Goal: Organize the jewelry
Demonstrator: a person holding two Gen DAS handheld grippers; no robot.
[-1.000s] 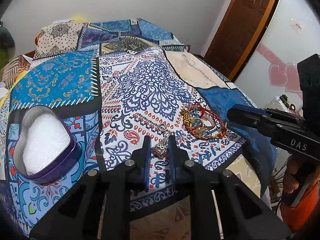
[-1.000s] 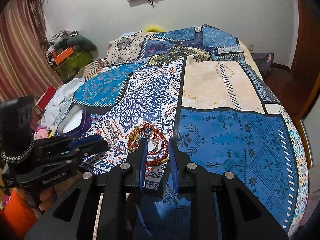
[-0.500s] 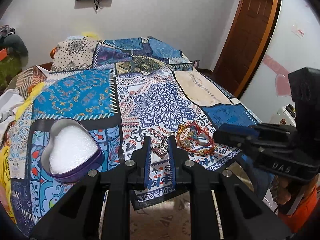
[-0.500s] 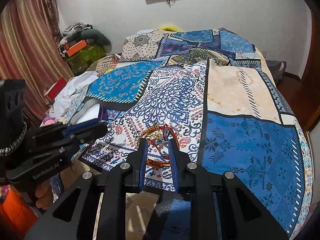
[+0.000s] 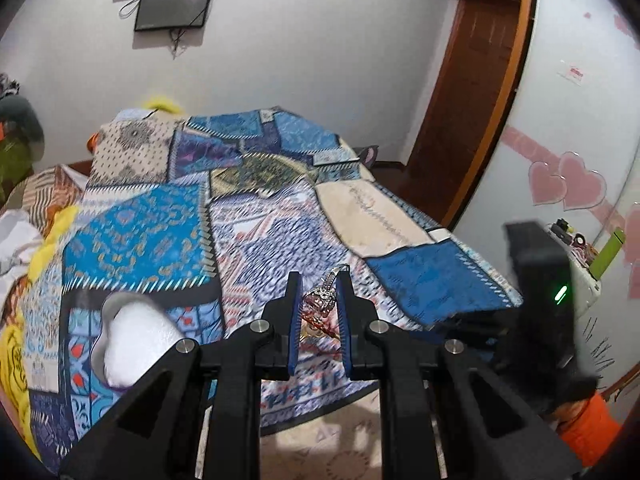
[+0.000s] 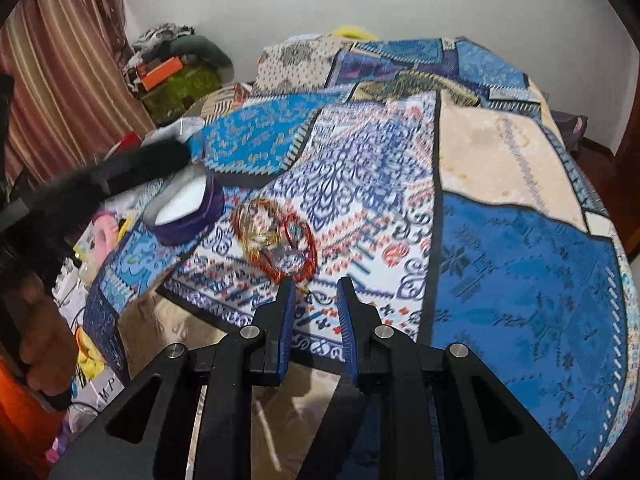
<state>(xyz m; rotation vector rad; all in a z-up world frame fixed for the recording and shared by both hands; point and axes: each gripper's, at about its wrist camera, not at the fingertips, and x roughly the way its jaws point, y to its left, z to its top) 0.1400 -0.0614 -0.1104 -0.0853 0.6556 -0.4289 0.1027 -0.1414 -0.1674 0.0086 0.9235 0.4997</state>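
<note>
My left gripper (image 5: 319,279) is shut on a small silver jewelled pendant (image 5: 322,298), lifted above the patterned bedspread (image 5: 260,240). A heart-shaped tin (image 5: 136,344) with a purple wall and white padding lies on the bed to its lower left. In the right wrist view the same tin (image 6: 180,204) sits left of a pile of red and gold bangles (image 6: 274,236). My right gripper (image 6: 317,284) hovers just in front of that pile, jaws narrowly apart with nothing between them. The left gripper's blurred black body (image 6: 120,168) hangs above the tin.
The bed's near edge drops to a beige floor (image 6: 280,392). A wooden door (image 5: 472,100) stands at the right. Clothes and boxes (image 6: 176,72) are heaped by a striped curtain at the left. A hand (image 6: 44,344) holds the left tool.
My left gripper has risen off the bedspread with the pendant and tilted up. The right gripper has drawn back slightly, so the bangles now lie beyond its fingertips instead of between them.
</note>
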